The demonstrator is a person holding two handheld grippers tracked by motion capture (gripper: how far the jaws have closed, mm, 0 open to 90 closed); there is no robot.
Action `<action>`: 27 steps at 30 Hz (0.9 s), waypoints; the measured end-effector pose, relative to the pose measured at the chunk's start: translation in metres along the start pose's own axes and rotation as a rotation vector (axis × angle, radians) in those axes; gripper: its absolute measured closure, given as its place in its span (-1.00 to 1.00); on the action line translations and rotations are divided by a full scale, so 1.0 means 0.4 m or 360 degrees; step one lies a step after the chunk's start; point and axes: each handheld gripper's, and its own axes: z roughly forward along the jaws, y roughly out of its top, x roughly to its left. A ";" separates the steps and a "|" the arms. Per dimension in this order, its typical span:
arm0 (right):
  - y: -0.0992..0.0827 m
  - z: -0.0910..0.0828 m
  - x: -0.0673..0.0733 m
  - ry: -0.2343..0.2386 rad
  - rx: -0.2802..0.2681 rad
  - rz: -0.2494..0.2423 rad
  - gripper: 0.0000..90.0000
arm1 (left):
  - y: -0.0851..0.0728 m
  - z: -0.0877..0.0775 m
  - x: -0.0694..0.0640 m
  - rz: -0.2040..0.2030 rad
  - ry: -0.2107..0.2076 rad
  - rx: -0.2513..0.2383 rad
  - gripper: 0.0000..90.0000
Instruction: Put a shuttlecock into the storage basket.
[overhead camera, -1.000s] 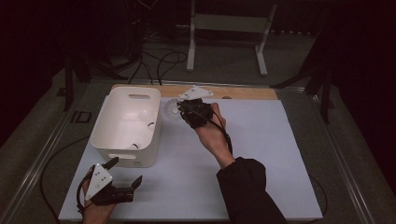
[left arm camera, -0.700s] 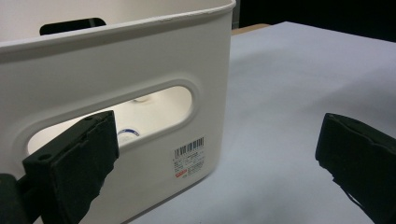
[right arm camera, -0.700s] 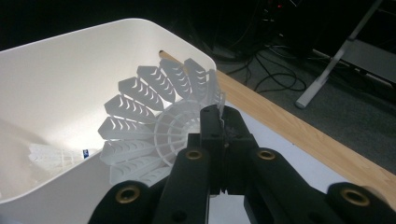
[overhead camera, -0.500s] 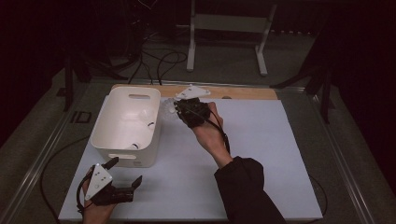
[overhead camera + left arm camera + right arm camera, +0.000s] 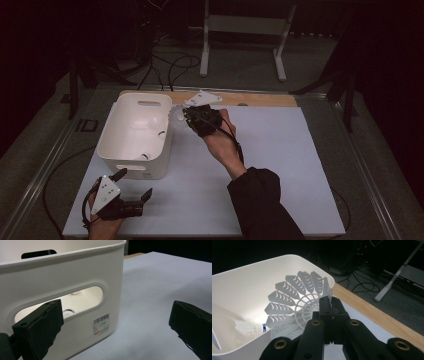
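The right claw (image 5: 329,307) is closed on the skirt edge of a white plastic shuttlecock (image 5: 294,305), held over the bin (image 5: 112,137) rim at its 2 o'clock corner. The left claw (image 5: 132,186) rests wide open on the white tabletop (image 5: 280,150), at 6 o'clock from the bin. A barcode sticker (image 5: 101,323) is on the bin wall; its text is too small to read. Another shuttlecock (image 5: 247,328) lies inside.

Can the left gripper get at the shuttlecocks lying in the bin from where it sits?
Probably not directly. The left gripper, fingers open, sits low on the table outside the bin, whose near wall stands between it and the shuttlecocks inside. It would likely have to lift over the rim, which looks unobstructed.
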 end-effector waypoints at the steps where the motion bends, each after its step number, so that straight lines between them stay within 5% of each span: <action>1: 0.001 0.000 0.002 0.0003 0.0005 0.0002 0.98 | 0.000 0.000 0.000 0.0000 0.0000 0.0000 -0.99; 27: 0.025 0.016 0.027 0.0059 -0.0023 0.0015 0.98 | 0.000 -0.001 0.001 0.0002 0.0000 -0.0001 -0.99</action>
